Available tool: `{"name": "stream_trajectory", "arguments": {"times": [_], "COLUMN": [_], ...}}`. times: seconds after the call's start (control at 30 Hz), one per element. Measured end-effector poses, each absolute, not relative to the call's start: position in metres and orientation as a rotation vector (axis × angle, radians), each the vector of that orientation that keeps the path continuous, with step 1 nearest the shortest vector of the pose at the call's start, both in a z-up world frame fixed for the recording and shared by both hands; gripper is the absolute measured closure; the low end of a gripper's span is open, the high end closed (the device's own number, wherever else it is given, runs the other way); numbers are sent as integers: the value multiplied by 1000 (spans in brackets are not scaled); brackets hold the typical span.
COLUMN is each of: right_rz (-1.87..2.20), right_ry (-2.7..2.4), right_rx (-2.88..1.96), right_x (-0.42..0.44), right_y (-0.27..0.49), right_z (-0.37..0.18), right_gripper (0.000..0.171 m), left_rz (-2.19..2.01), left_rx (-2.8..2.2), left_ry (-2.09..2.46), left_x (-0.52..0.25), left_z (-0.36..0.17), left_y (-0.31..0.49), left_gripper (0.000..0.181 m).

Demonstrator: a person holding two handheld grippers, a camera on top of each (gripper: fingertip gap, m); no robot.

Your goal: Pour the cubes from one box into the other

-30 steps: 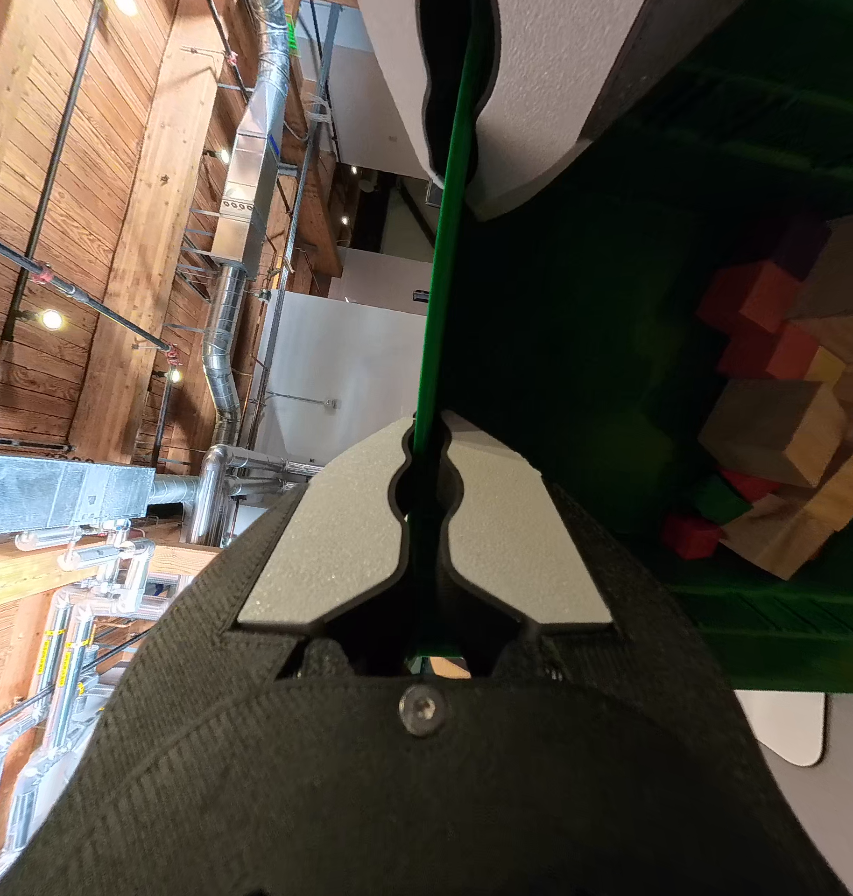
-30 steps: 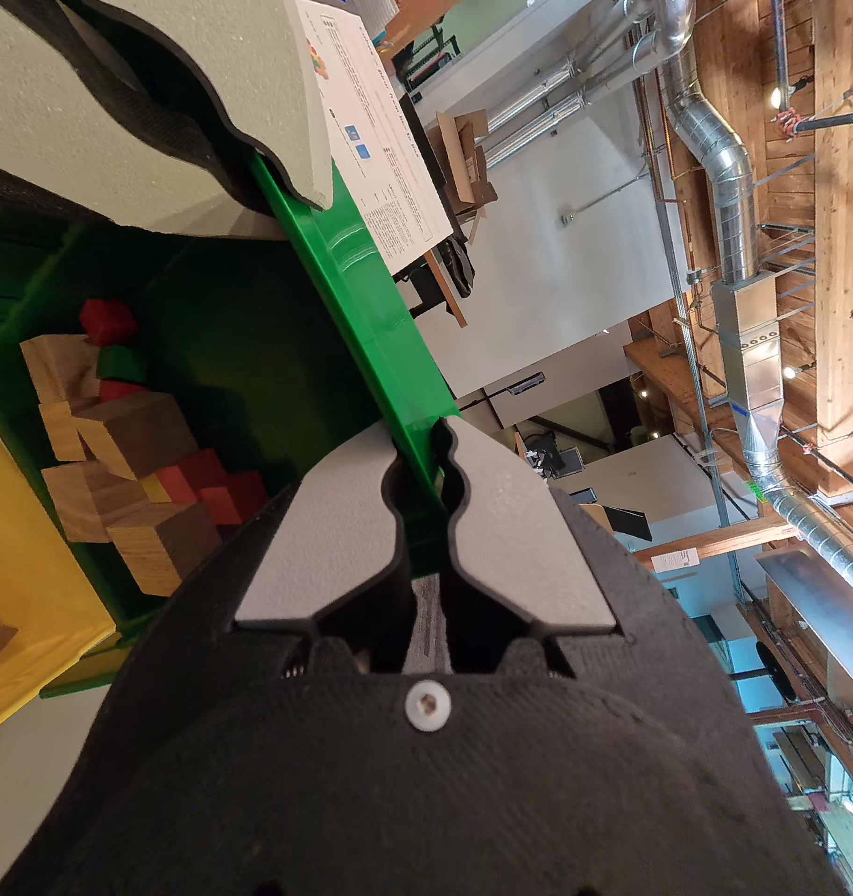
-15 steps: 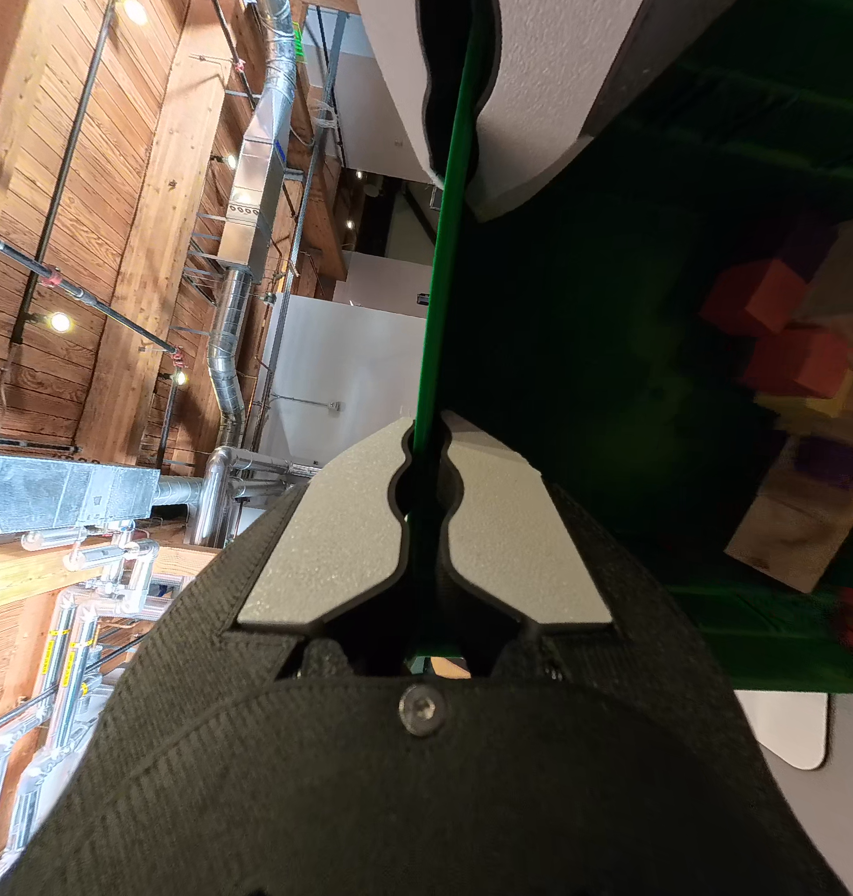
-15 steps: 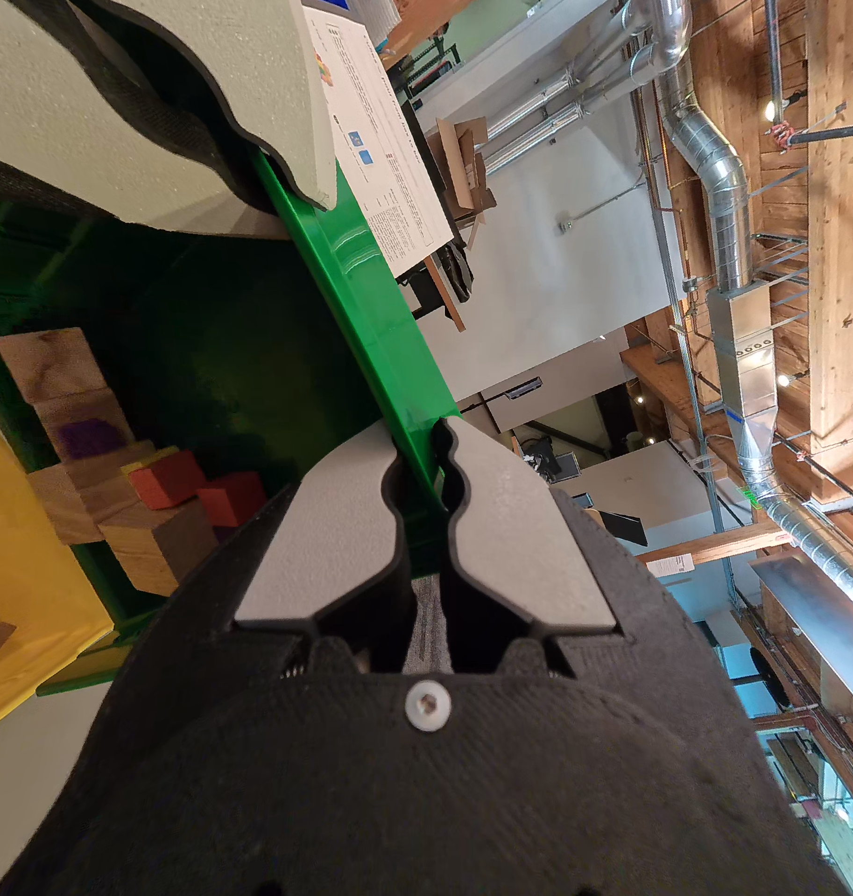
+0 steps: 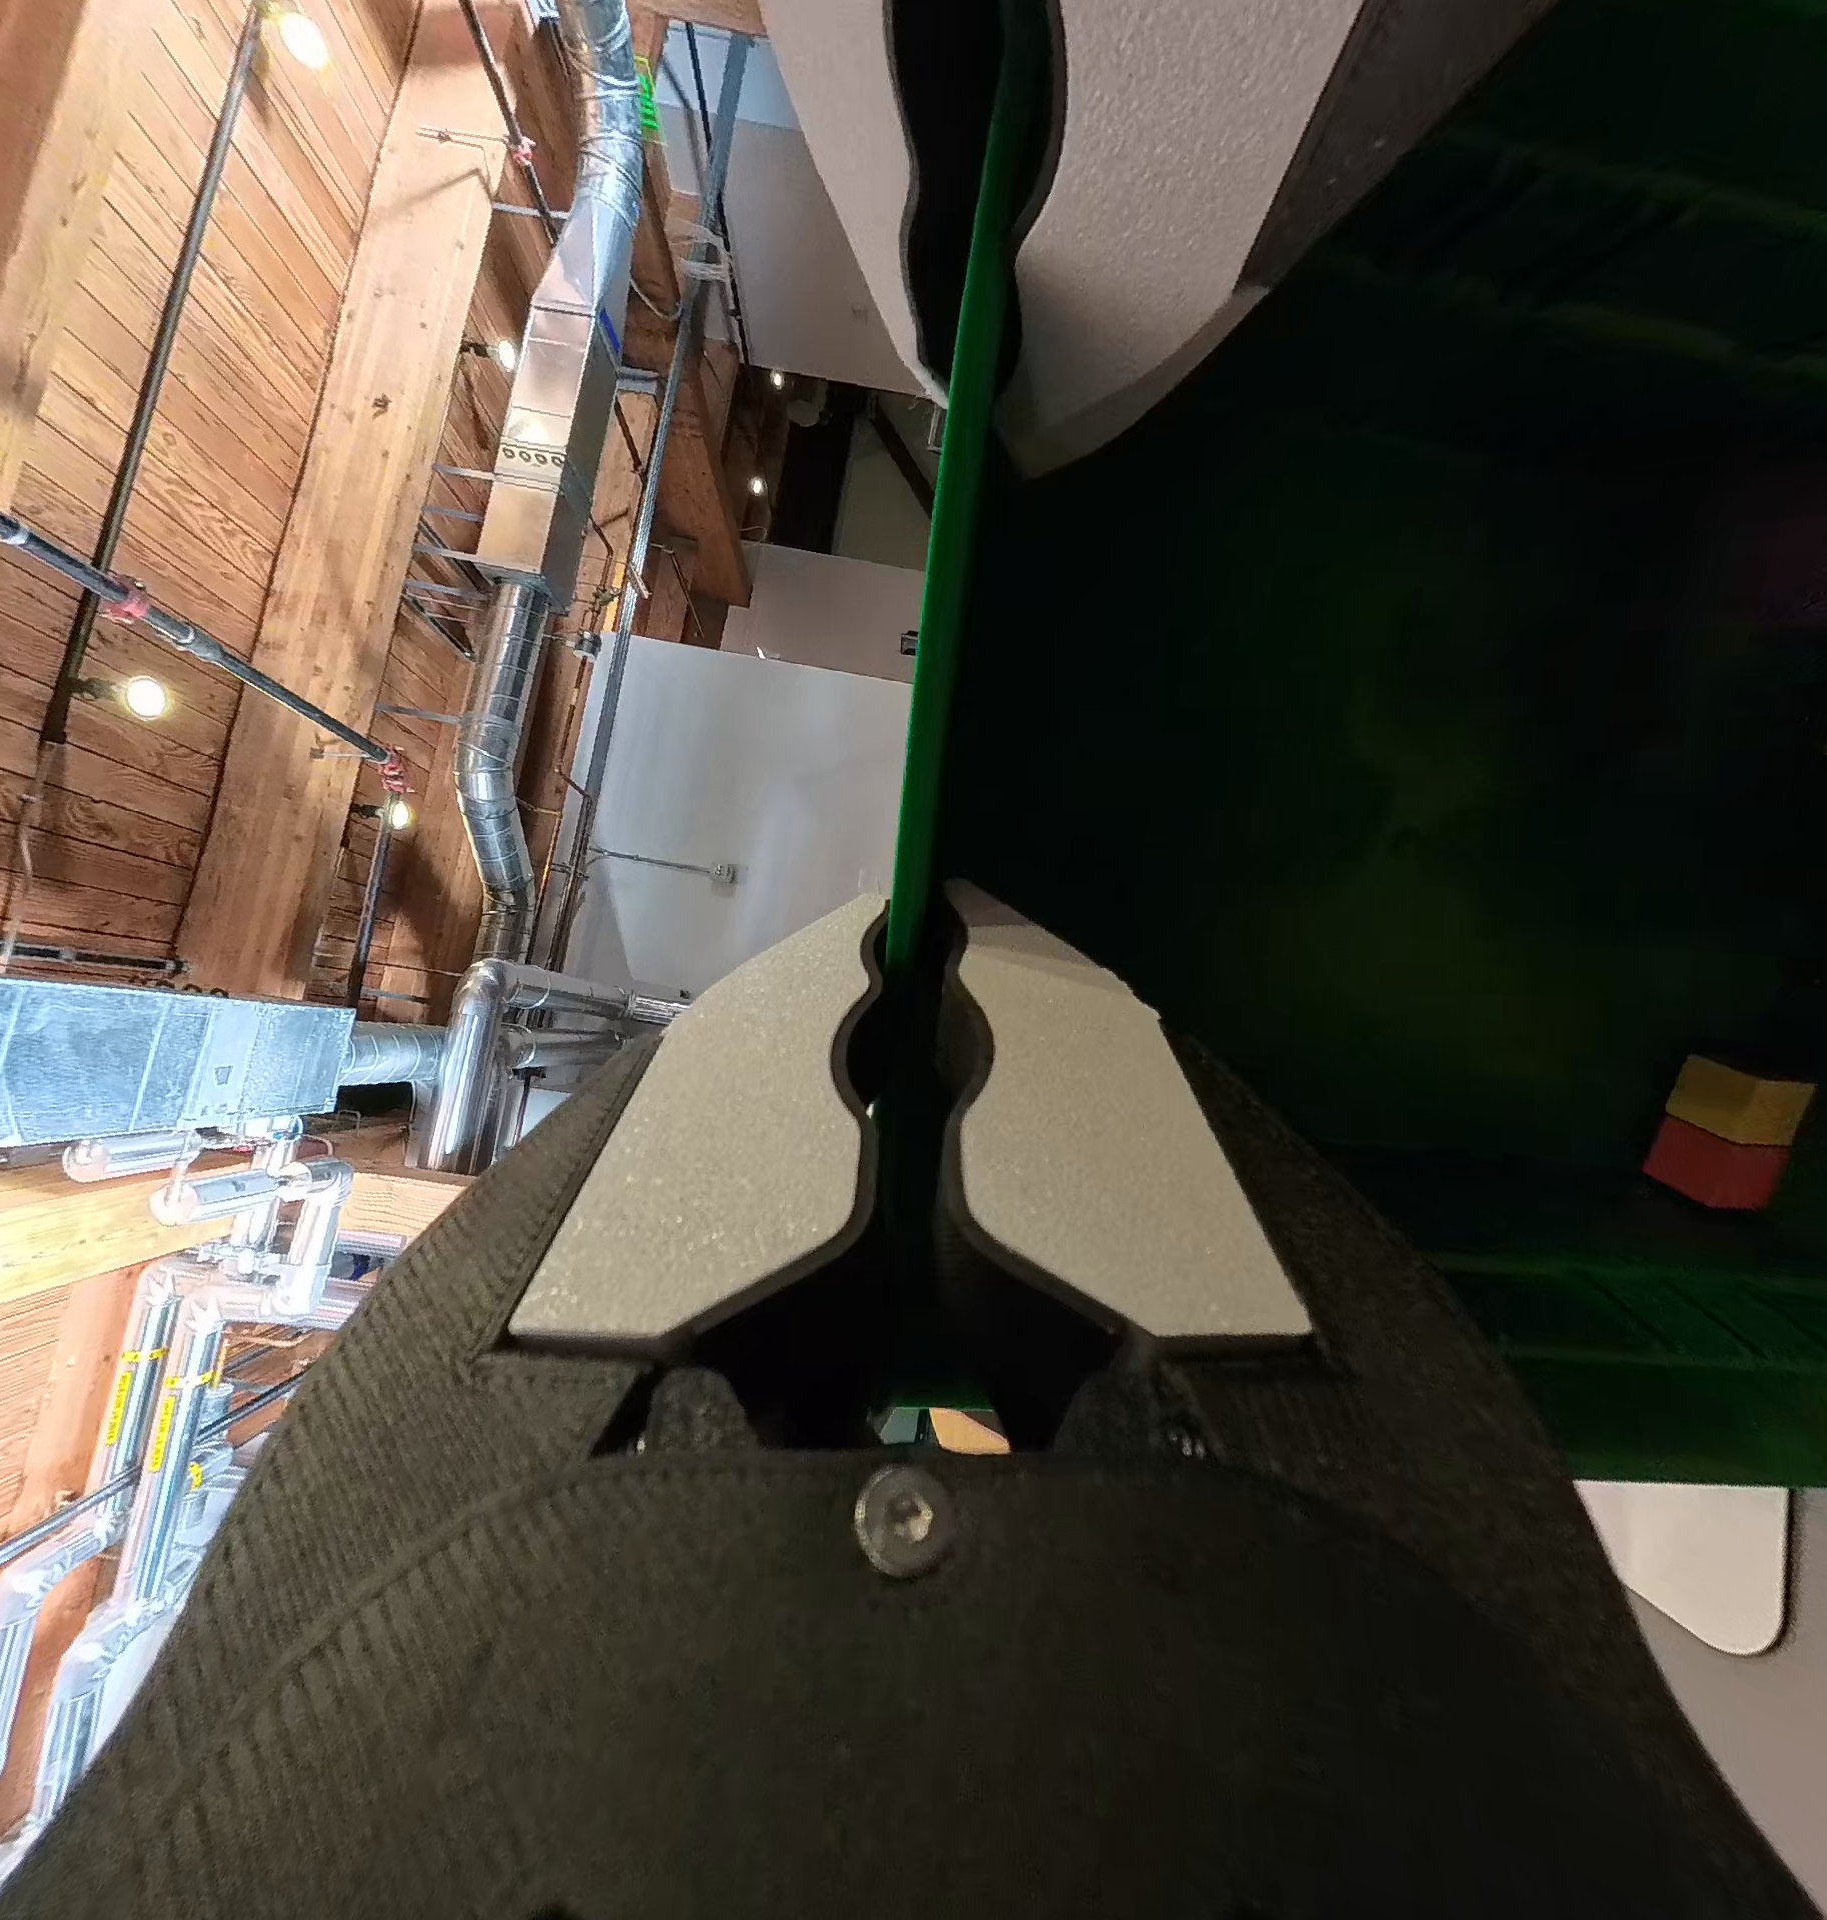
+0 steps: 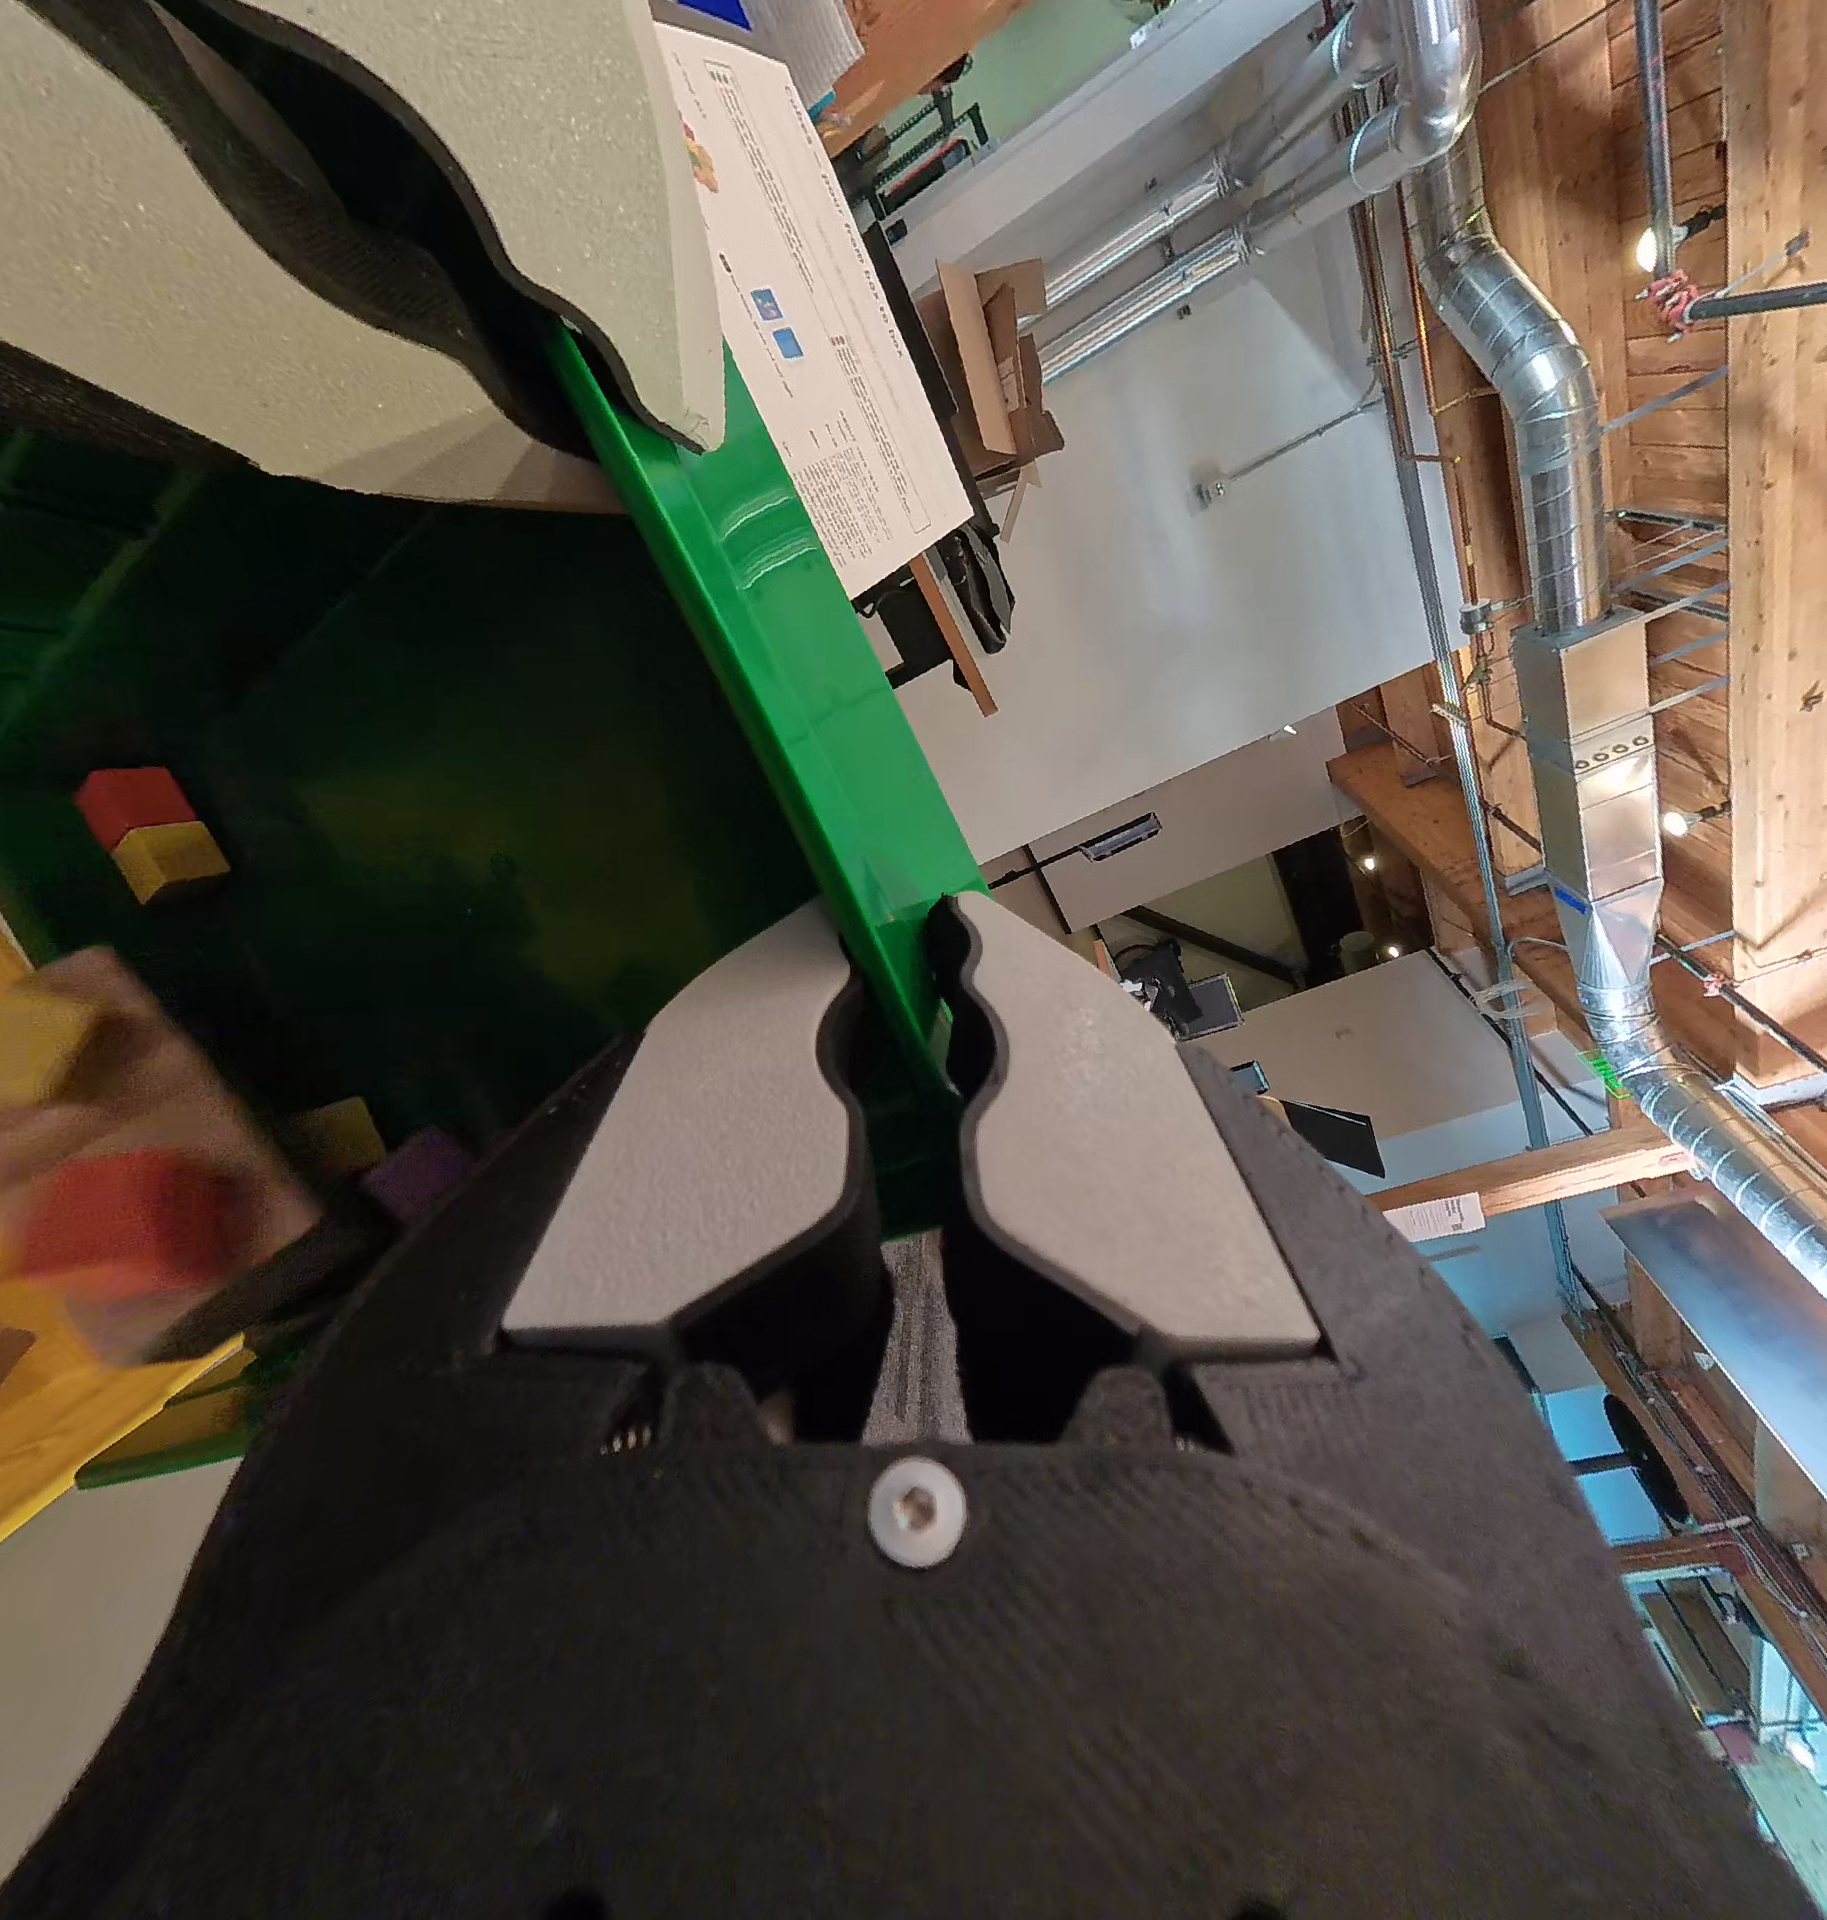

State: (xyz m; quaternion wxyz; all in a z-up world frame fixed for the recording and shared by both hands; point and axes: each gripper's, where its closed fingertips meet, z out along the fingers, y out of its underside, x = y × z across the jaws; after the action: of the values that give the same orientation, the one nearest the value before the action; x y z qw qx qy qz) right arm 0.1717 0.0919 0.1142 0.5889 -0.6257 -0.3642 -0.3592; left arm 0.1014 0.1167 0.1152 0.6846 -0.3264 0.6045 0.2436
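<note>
I am looking past the green box at a wooden ceiling with silver ducts and pipes. In the right wrist view a printed white sheet is showing behind the box edge. Nothing is standing between my grippers and the box.

The box is tipped on its side, its dark inside facing both cameras. In the left wrist view a red cube and a yellow cube are sitting together against the inner wall, touching; the right wrist view is showing the same pair, red cube beside yellow cube. Lower left in that view, blurred blocks are tumbling, among them a wooden block and a red one, over the yellow box just beside the green box's lower edge. A purple cube is lying near the green box's lip. A strip of pale worktop is showing beneath.

I am holding the left gripper with its jaws pinched together on the thin green wall. The right gripper is gripping the box rim the same way, jaws nearly closed with only the rim between them. Each gripper is also showing at the top of the other's view, clamped farther along the box.
</note>
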Motion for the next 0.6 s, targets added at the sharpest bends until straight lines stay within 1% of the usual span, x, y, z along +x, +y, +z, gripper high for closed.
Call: {"name": "stream_trajectory", "arguments": {"times": [0.6], "right_rz": [-847], "right_ry": [-850], "right_rx": [-1434], "right_x": [169], "right_y": [88], "right_z": [116], "right_gripper": [166], "left_rz": [552], "left_rx": [-720], "left_ry": [1337], "left_x": [99], "left_z": [116], "left_y": [113], "left_gripper": [177]}}
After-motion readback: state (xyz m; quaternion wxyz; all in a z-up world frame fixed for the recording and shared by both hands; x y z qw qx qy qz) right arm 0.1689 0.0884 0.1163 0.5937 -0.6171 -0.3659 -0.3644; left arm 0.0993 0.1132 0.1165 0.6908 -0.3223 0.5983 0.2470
